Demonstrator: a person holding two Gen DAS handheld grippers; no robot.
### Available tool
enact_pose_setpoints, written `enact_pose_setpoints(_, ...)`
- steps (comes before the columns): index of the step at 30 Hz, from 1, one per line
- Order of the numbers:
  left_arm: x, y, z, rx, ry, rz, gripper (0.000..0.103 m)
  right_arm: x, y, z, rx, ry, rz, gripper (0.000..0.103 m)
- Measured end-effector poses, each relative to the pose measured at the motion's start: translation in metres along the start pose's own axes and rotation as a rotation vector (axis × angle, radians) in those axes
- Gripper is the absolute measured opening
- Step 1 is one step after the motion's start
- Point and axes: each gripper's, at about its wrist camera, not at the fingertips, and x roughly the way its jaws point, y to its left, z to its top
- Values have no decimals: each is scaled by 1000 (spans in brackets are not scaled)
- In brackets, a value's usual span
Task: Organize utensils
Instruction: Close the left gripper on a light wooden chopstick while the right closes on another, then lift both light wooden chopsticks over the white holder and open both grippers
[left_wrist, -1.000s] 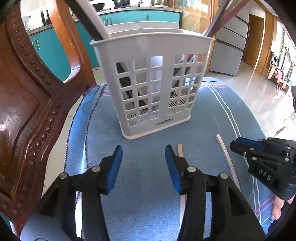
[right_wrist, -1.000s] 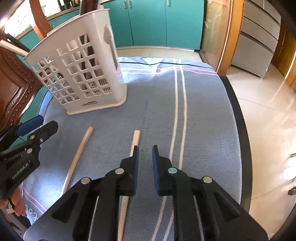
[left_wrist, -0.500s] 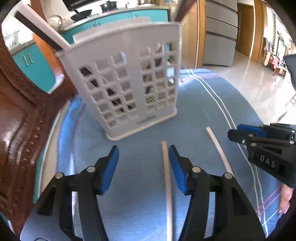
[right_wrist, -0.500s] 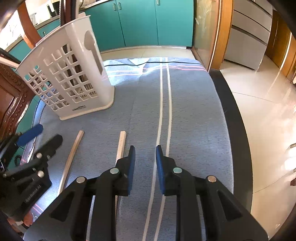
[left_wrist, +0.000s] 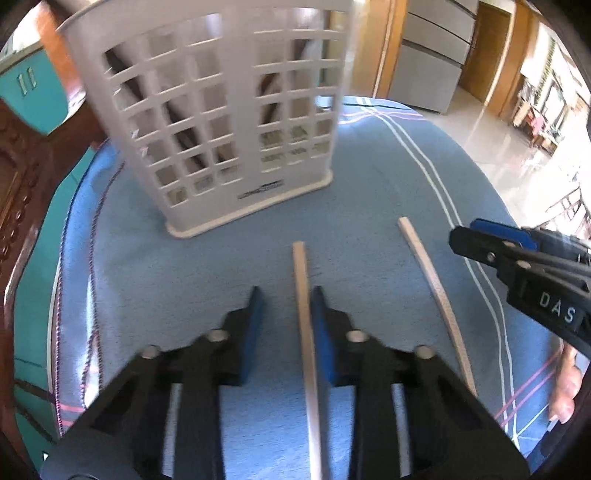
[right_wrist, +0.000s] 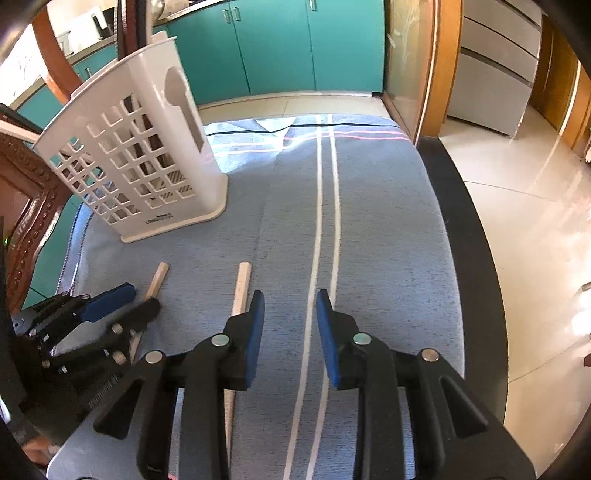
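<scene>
Two pale wooden chopsticks lie on the blue cloth in front of a white slotted utensil basket (left_wrist: 229, 110) (right_wrist: 147, 166) that holds dark-handled utensils. My left gripper (left_wrist: 286, 295) (right_wrist: 142, 297) is low over the cloth. Its jaws are closing around the left chopstick (left_wrist: 301, 280) (right_wrist: 159, 277), which rests against the right pad while the left pad stands apart. The second chopstick (left_wrist: 432, 273) (right_wrist: 242, 288) lies just left of my right gripper (right_wrist: 290, 295) (left_wrist: 463, 230), whose jaws are opening with only cloth between them.
The blue striped cloth (right_wrist: 369, 221) covers a table with a dark edge (right_wrist: 461, 221) on the right; tiled floor lies beyond. A carved wooden chair back (left_wrist: 22, 184) (right_wrist: 29, 206) stands close on the left, beside the basket. Teal cabinets are behind.
My left gripper sank toward the cloth and shifted so the left chopstick now lies between its jaws, which narrowed. The right gripper's jaws widened a little; it stayed in place.
</scene>
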Motion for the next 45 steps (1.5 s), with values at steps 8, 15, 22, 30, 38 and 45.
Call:
enact_pose_setpoints(8, 6, 13, 5, -45, -3, 3, 30, 4, 20, -1, -59, 20, 30, 29)
enact_pose_setpoints(15, 8, 3, 16, -31, -27, 32, 12, 9, 24, -5, -70, 35, 9, 32)
enact_pose_setpoints(22, -12, 15, 28, -74, -106, 29, 7, 6, 24, -7, -80, 26, 54, 33)
enact_pose_setpoints(30, -69, 31, 32, -95, -253, -1, 7, 18, 52, -13, -184, 58, -4, 10)
enact_pose_setpoints(38, -156, 41, 35, -131, -459, -57, 7, -32, 51, -7, -175, -29, 162, 6)
enact_pose_setpoints(45, -250, 46, 49, -153, -766, -132, 7, -121, 38, 0, -142, -207, 294, 6)
